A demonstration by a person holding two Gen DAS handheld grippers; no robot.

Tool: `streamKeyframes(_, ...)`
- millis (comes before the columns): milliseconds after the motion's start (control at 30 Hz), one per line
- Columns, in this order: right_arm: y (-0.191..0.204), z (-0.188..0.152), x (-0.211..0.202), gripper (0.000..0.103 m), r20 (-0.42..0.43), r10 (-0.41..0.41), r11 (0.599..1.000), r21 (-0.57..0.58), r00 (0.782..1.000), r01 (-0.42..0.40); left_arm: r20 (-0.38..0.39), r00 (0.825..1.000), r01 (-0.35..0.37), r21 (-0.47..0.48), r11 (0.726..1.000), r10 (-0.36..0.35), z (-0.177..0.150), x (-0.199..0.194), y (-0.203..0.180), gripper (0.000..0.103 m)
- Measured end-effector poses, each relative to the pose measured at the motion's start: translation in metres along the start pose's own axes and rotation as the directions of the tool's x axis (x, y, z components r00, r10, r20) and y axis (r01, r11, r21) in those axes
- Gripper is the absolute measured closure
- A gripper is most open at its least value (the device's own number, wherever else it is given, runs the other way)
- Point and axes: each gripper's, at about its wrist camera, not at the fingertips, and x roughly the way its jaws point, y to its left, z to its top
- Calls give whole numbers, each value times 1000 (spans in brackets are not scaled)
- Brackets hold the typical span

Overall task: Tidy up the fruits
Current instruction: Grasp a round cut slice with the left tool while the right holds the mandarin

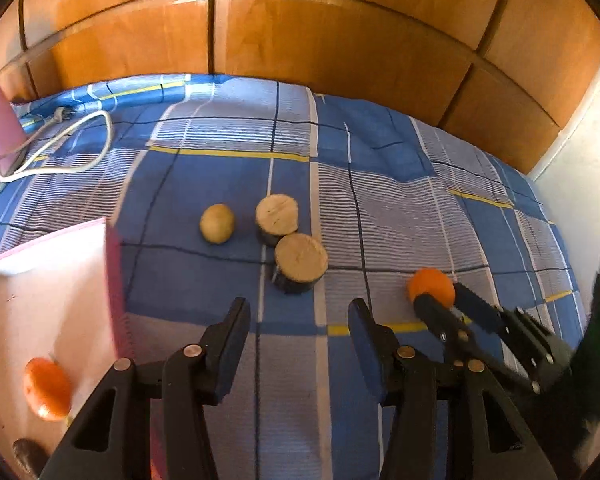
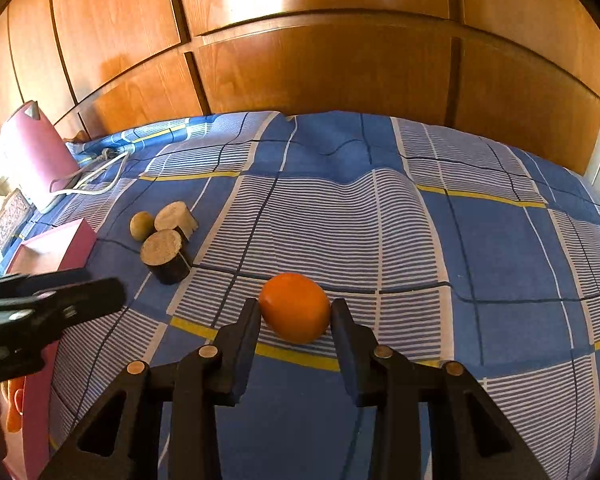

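Observation:
An orange [image 2: 295, 307] lies on the blue checked bedsheet, between the fingertips of my right gripper [image 2: 296, 312], whose jaws stand on either side of it, close to or touching it. In the left wrist view the same orange [image 1: 431, 286] sits at the right gripper's tips [image 1: 444, 300]. My left gripper [image 1: 300, 320] is open and empty above the sheet, beside a pink box [image 1: 112, 280] that holds another orange [image 1: 46, 388]. A yellowish round fruit [image 1: 217, 223] lies next to two wooden log pieces [image 1: 300, 262].
A pink kettle [image 2: 36, 156] with a white cord [image 1: 60, 148] stands at the far left. A wooden wardrobe [image 1: 300, 40] runs along the back of the bed. The log pieces [image 2: 166, 254] and pink box [image 2: 56, 244] also show in the right wrist view.

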Motion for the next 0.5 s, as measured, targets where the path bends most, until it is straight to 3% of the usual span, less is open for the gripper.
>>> streamKeyframes(333,-5,-1,1,66,2,29,999,26,1000,-29,-43,998,-52,-13,999,52,21,41,-8,51)
streamKeyframes(400,-5,-1,1,66,2,29,999,26,1000,-29,-43,997,-68,-12,998,68,22,45,-8,65)
streamKeyframes(500,-5,-2,1,66,2,32,999,30,999,-33,-26,998,-52,-8,999,52,17,41,-6,65)
